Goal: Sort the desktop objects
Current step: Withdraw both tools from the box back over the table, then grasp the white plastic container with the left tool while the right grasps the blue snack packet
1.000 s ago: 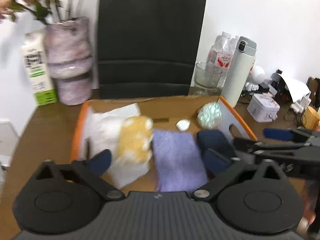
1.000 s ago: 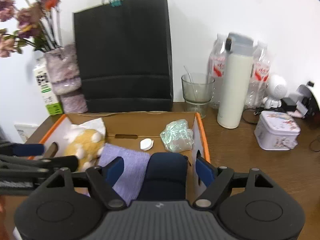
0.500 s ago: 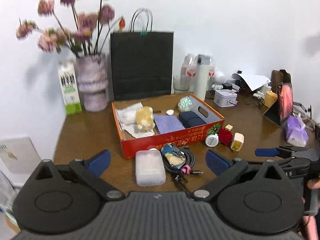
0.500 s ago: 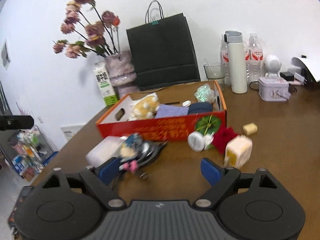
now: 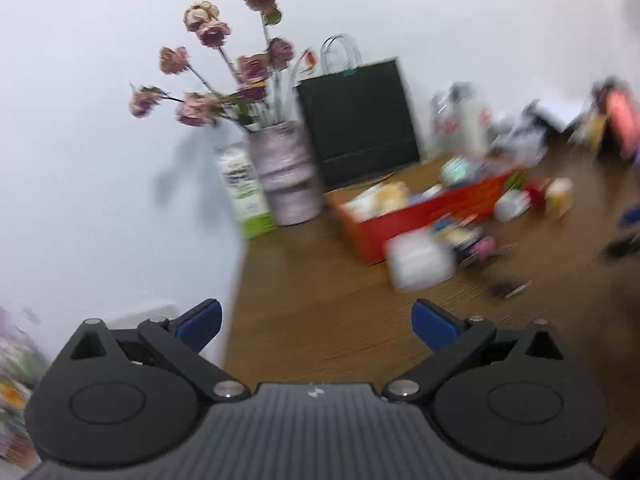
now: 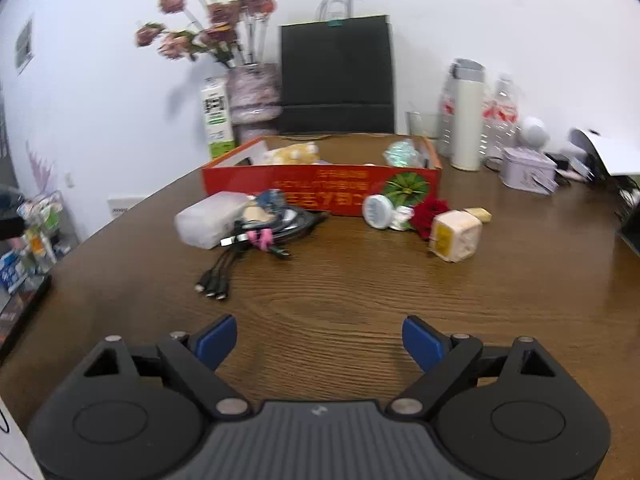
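**Red box on the desk, loose items along its front, both grippers empty**

Red cardboard box (image 6: 320, 188) sits on the wooden desk (image 6: 360, 300), already holding a yellow plush toy (image 6: 294, 152) and a crinkled iridescent wrapper (image 6: 402, 154).

Against the box's front wall, left part: a translucent plastic case (image 6: 210, 218), and touching that, a coil of black cables (image 6: 276, 224) tied with a pink strap; the plug ends (image 6: 212, 284) trail away from the box toward the camera.

Against the box's front wall, right part: a round white tin (image 6: 377, 211) on edge, a red fabric rose (image 6: 428, 214), a cream and yellow block (image 6: 456, 235), and a small tan cube (image 6: 477, 213) behind that block.

Behind the box: black paper bag (image 6: 338, 76), vase of dried roses (image 6: 254, 96), a milk carton (image 6: 217, 118) left of the vase. Right of the box: white flask (image 6: 466, 114), water bottles, a lilac tin (image 6: 528, 170).

Right gripper (image 6: 318, 340): jaws spread wide, nothing between them, over bare wood well short of the box.

Left gripper (image 5: 316, 322): jaws spread, empty, at the desk's left edge, box off to its upper right. That view is badly blurred.
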`<state>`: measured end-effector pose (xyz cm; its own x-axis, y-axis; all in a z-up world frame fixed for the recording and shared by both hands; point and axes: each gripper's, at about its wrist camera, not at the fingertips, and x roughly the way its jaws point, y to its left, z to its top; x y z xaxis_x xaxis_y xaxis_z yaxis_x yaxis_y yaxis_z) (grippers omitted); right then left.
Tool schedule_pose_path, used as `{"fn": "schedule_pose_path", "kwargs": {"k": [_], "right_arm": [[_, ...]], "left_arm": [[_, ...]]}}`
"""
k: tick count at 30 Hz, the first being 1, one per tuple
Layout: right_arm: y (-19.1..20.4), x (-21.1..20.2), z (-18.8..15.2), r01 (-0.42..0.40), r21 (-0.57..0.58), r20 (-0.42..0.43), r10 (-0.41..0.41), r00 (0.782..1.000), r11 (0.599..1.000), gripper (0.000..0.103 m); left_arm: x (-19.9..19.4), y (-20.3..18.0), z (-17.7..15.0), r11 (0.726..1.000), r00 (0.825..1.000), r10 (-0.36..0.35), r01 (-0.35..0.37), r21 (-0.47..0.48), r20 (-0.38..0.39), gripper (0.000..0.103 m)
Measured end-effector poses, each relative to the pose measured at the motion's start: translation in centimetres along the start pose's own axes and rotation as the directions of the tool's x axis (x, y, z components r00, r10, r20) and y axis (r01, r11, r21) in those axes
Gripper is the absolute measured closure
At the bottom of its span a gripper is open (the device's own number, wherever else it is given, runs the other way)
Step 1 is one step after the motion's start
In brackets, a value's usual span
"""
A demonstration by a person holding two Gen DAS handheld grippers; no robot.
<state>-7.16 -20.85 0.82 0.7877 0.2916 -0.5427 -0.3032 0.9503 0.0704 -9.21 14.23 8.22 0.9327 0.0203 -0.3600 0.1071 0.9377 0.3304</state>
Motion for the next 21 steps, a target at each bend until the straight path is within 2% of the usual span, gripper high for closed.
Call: {"fn": "schedule_pose_path", "kwargs": {"k": [1,4,6,8,12,15,19,21], "right_arm": [[0.3,0.1,0.0,-0.005,-0.002,0.002,0.005,1.0,1.0,0.013],[1.1,0.6,0.2,-0.016,-0.004,-0.004,0.016,1.0,1.0,0.013],[1.2,0.7,0.2,-0.017,-0.011,-0.008,0.017,1.0,1.0,0.014],[1.1,0.9,0.3,-0.011,-0.013,-0.012,0.011,1.0,1.0,0.013],[0.5,1.6,0.8,0.005,0.012,-0.017,-0.005,1.0,1.0,0.013],[0.3,2.3,1.2,0.005,0.021,-0.024,-0.005,1.0,1.0,0.014],[0.7,3.1,1.5,0.002,0.0,-0.026,-0.002,1.0,1.0,0.014],[0.9,4.0,2.0,-0.008,-0.014,-0.027,0.008,1.0,1.0,0.014]], "left_arm": [[1.0,0.6,-0.4,1.0,0.999,-0.005,0.005,-0.017,-0.041,0.0],[3.4,1.9,-1.9,0.988,0.985,-0.123,0.111,-0.102,-0.12,0.0],[4.3,1.6,-2.7,0.99,0.982,-0.124,0.112,-0.089,-0.141,0.0],[5.2,1.5,-3.1,0.992,0.983,-0.122,0.117,-0.05,-0.134,0.0],[7.3,2.4,-1.9,0.989,0.983,-0.144,0.139,-0.048,-0.112,0.0],[9.0,3.1,0.3,0.994,0.992,-0.105,0.102,-0.044,-0.072,0.0],[9.4,3.0,4.0,0.989,0.995,-0.097,0.099,-0.107,0.027,0.0],[9.8,2.1,5.5,0.974,0.988,-0.153,0.156,-0.162,0.029,0.0]]}}
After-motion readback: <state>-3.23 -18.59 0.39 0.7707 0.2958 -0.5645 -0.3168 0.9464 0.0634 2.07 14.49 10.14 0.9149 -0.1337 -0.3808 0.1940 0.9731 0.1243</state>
